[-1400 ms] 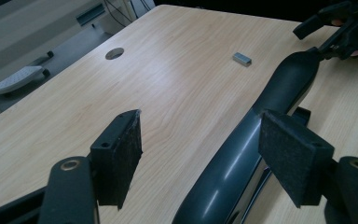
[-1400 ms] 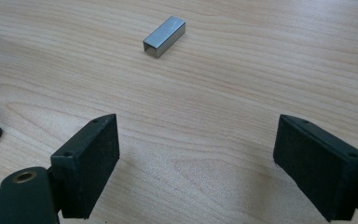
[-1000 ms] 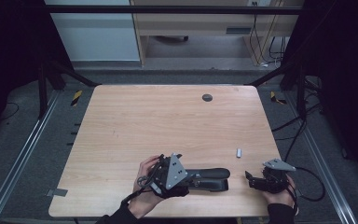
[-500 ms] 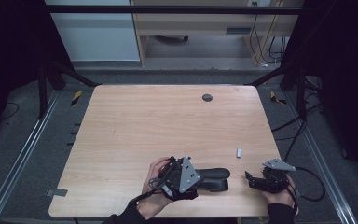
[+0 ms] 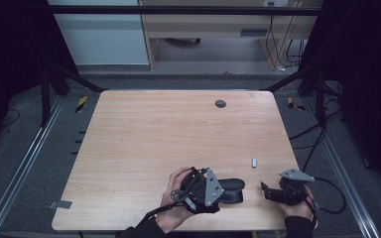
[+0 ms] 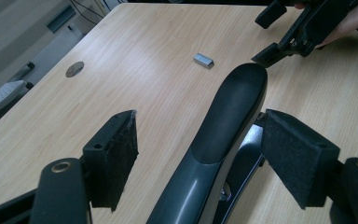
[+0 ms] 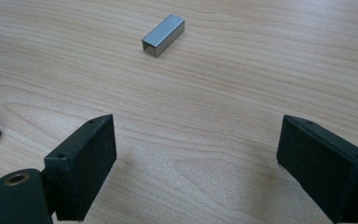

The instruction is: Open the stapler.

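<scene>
1. the black stapler (image 5: 230, 190) lies near the tabletop's (image 5: 144, 144) near edge, between the left gripper's (image 6: 200, 154) fingers; they have just been opening, pads off it, probably to let it go.
2. the right gripper (image 5: 268, 192) rests near the near right corner, fingers spread and empty, aimed at the staple strip (image 7: 163, 35) just beyond.
3. pale wood tabletop with a grommet (image 5: 221, 103) by the far edge; dim room, cables on the floor.

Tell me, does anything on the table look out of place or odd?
Nothing looks damaged or spilled. The stapler lies flat between the open left gripper jaws, and a staple strip lies loose on the table, apart from it.
</scene>
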`<state>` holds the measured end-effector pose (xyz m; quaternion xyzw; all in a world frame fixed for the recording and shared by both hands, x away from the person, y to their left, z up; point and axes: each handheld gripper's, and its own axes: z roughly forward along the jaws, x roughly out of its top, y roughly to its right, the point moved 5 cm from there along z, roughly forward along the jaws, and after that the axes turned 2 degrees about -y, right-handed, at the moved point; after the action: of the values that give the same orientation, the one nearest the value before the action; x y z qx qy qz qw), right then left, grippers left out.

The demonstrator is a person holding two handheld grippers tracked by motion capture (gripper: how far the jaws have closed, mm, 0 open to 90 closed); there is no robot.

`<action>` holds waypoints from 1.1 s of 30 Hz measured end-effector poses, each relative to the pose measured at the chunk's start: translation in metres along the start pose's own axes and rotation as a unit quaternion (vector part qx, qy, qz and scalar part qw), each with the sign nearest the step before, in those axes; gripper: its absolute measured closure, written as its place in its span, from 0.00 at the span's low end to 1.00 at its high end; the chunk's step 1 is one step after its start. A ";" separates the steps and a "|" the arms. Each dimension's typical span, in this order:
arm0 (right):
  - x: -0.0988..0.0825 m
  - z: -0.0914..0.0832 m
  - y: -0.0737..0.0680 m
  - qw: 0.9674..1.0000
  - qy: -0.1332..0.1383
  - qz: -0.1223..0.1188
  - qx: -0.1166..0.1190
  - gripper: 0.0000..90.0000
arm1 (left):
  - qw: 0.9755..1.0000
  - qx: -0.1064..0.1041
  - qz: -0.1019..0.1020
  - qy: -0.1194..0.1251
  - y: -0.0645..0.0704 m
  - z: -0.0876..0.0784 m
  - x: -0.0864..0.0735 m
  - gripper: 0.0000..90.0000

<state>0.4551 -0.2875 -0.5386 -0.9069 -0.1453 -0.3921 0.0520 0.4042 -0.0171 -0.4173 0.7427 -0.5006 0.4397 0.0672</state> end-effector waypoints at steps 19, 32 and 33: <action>0.000 0.001 0.000 1.000 -0.002 -0.007 -0.003 0.16 | 0.999 0.002 0.034 -0.026 0.017 0.016 0.000 0.27; 0.000 -0.002 -0.002 1.000 -0.007 -0.006 0.006 0.25 | 0.998 0.014 0.055 -0.041 0.021 0.024 -0.002 0.31; 0.001 -0.002 -0.002 1.000 -0.006 -0.007 0.007 0.26 | 0.997 0.016 0.057 -0.044 0.021 0.024 -0.002 0.32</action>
<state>0.4537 -0.2859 -0.5370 -0.9077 -0.1543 -0.3863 0.0547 0.4016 -0.0389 -0.4408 0.7323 -0.5377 0.4178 0.0085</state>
